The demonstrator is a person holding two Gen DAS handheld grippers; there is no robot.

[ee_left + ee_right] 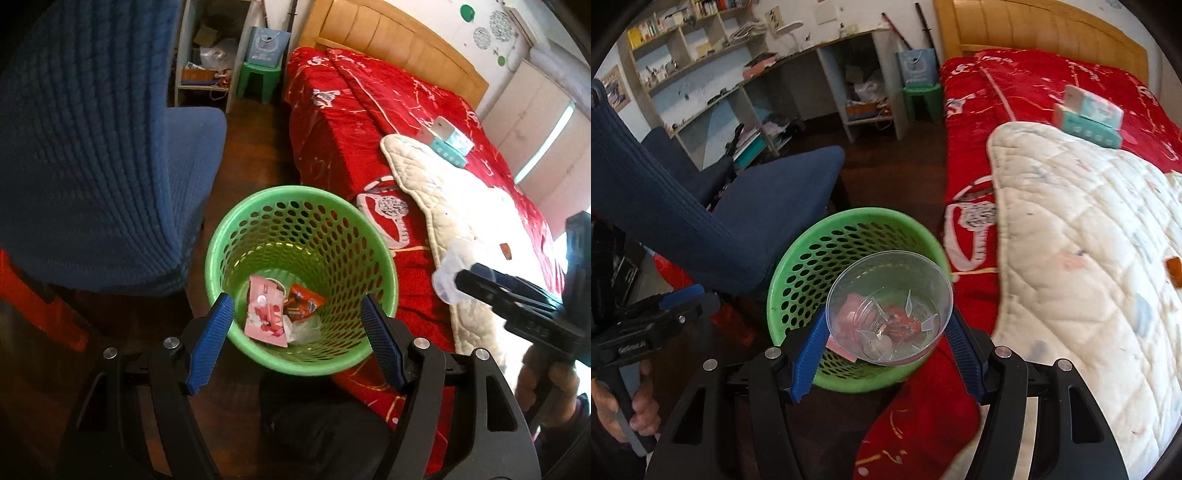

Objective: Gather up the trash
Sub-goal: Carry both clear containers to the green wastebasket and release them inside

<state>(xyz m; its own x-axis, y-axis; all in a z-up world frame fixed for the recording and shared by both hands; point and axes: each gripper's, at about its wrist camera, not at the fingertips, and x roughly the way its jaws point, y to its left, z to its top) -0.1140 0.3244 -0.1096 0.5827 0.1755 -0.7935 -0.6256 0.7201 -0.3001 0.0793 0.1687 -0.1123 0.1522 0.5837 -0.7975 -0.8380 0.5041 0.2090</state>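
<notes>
Above the green basket (pixel 798 273) beside the bed's (pixel 1034 85) near edge, the right gripper (pixel 886 347) clamps a clear plastic cup (pixel 890 306) awaiting release, the left gripper (pixel 297 341) gapes empty (wrappers (pixel 266 314) already binned), while a brown scrap (pixel 1174 271) remains on the quilt (pixel 1071 240).

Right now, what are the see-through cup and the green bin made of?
The cup looks like thin clear plastic, glossy: the wrappers in the bin show straight through it, and light glints on its bottom. The right gripper holds it. The green bin looks like moulded plastic with a smooth, slightly shiny rim and rows of punched holes in its wall.
</notes>
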